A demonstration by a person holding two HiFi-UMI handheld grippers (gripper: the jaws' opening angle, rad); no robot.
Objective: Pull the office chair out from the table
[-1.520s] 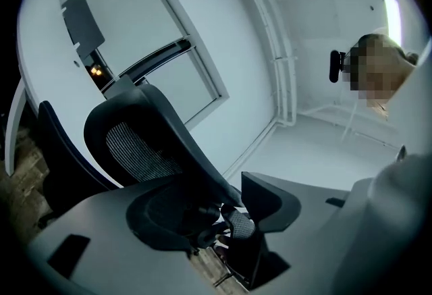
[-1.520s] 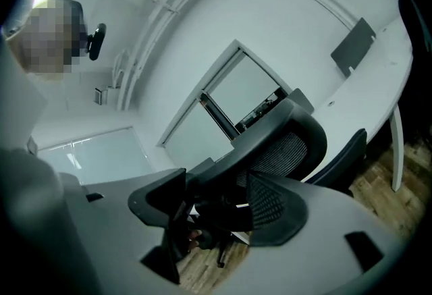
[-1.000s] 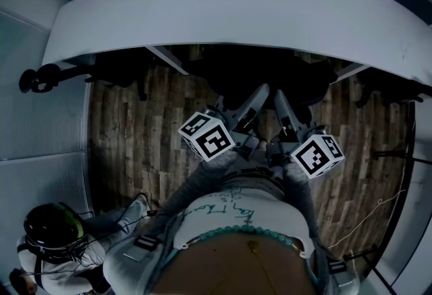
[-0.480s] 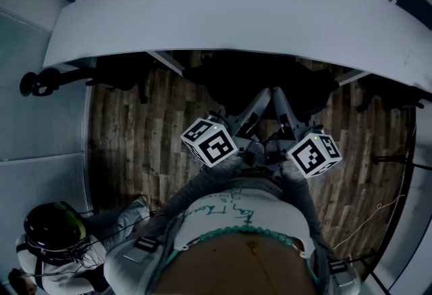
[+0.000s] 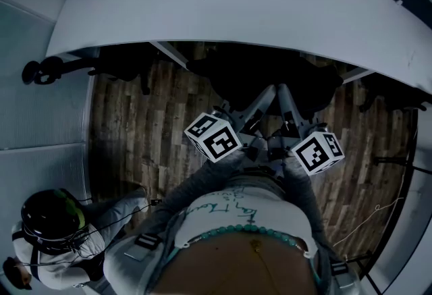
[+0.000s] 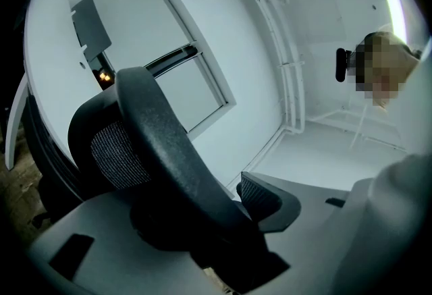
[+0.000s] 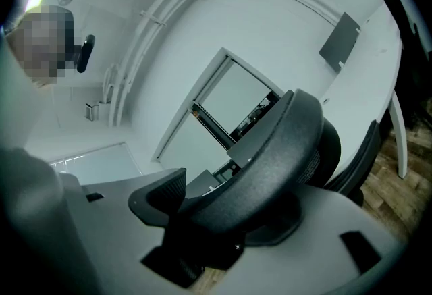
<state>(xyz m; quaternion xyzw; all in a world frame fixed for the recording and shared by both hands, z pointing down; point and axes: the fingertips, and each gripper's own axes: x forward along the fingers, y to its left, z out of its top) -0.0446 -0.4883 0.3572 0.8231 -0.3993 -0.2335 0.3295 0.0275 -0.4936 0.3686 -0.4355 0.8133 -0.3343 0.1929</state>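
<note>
Wood floor, left tool, right tool apparently gripping office chair

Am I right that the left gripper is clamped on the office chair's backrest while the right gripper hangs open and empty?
No. The right gripper is not open and empty: the right gripper view shows its jaws closed on the backrest of the office chair as well. The left gripper is indeed clamped on it.

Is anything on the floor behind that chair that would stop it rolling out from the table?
Nothing visible lies on the wooden floor behind the office chair. Only the person holding it stands there, with the left gripper and right gripper clamped on its top bar, and likely must step back. A second person crouches aside.
</note>
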